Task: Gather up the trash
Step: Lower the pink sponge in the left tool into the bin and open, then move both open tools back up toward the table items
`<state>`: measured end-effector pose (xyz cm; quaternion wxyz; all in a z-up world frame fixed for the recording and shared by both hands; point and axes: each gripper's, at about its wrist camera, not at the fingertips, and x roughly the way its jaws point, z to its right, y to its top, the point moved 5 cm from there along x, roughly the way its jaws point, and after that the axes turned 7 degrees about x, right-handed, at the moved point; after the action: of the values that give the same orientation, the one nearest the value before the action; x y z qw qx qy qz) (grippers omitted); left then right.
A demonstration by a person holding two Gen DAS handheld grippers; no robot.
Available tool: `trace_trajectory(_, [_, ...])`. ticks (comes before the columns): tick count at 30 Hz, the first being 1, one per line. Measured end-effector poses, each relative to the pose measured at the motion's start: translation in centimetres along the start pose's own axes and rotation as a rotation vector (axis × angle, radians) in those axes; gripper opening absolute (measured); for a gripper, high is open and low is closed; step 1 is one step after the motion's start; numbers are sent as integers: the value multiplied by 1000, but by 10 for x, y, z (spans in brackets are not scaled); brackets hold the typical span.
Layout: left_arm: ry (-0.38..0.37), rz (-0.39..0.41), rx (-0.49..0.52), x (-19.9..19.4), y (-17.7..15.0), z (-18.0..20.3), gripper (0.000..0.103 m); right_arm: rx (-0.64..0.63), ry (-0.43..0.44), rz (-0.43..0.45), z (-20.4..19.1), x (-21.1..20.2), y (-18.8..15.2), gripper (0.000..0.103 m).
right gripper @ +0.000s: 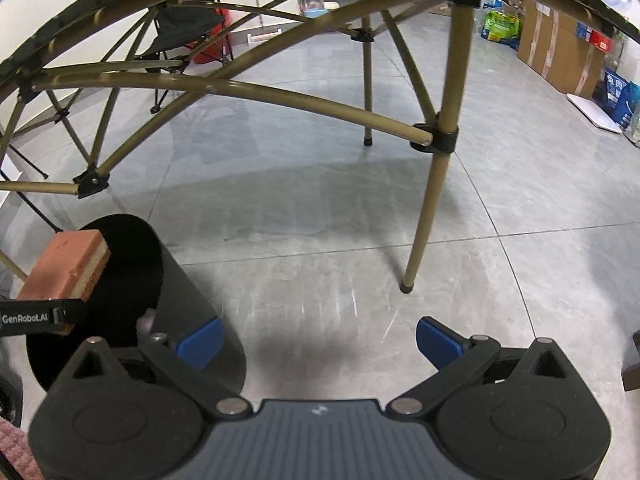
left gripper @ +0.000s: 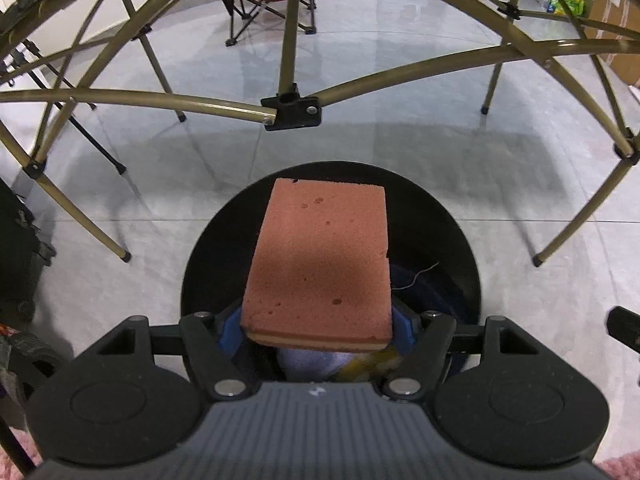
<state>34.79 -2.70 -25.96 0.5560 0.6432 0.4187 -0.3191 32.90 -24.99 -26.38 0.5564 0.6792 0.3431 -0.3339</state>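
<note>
Sponge (left gripper: 320,260) clamped in left gripper (left gripper: 320,330) over black bin (left gripper: 460,248) at lower centre, rubbish already inside, drop pending; right gripper (right gripper: 318,342) wide, empty

Grey tiled floor (right gripper: 320,240) carries a black bin (right gripper: 192,320) and table legs (right gripper: 424,216).

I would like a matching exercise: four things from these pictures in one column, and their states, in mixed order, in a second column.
Things:
1. sponge
2. trash bin
3. right gripper
4. folding table leg

States:
A. open, nothing between its fingers
B. stands on the grey floor
C. gripped, held above the bin
D. black, already has items inside

Pairs: 1-C, 2-D, 3-A, 4-B
</note>
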Motion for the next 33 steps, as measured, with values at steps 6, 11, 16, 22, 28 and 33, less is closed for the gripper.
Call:
trace_trajectory(6, [20, 9, -27, 1, 3, -2, 103, 13, -6, 2, 7, 0, -1, 103])
trace_trajectory(11, [19, -5, -35, 2, 2, -3, 103, 9, -4, 3, 6, -1, -2, 103])
trace_trajectory(16, [15, -4, -39, 1, 1, -5, 103, 8, -5, 5, 5, -2, -3, 103])
trace_trajectory(22, [6, 11, -48, -5, 0, -8, 103, 2, -1, 15, 5, -5, -1, 103])
trace_trajectory(28, [-28, 80, -86, -26, 2, -15, 103, -5, 10, 54, 4, -13, 1, 103])
trace_trajectory(33, [-35, 162, -112, -56, 5, -21, 103, -13, 28, 100, -1, -29, 5, 103])
